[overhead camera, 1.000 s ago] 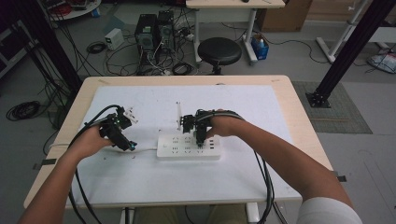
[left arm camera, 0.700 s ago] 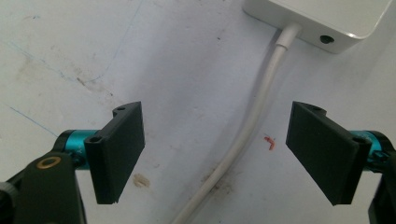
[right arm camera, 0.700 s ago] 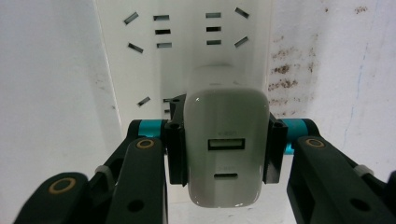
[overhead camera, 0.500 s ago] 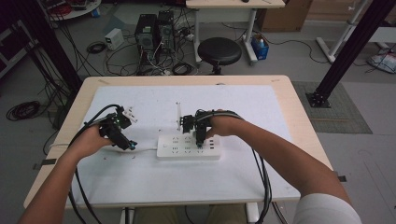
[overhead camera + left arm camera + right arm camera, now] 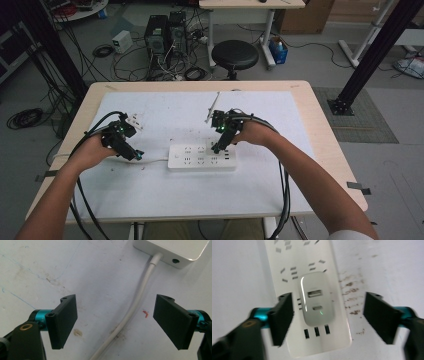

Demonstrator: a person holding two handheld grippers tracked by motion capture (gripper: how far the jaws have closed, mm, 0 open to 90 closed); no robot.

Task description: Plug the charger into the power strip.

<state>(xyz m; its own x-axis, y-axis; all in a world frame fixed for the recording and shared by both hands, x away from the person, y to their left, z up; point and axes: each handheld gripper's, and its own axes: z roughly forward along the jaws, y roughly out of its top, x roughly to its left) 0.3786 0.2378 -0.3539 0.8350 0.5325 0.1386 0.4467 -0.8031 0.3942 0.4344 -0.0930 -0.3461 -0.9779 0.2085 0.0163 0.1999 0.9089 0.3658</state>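
a white power strip lay flat near the middle of the table, on a white sheet. a small white charger was plugged into the strip near its right end, and a tiny green light glowed on its face. it had two little ports on top.

the right gripper was over that end of the strip. its jaws had just been opening, and in the right gripper view they stood wide apart. the charger sat between them, but the black fingers were not pressing on it. one finger was just beside the charger, and the other was well off to the side over the bare sheet.

the left gripper was at the left end of the strip. its jaws were open too and held nothing. the strip's white cord ran along the sheet between its fingers, not touching them.
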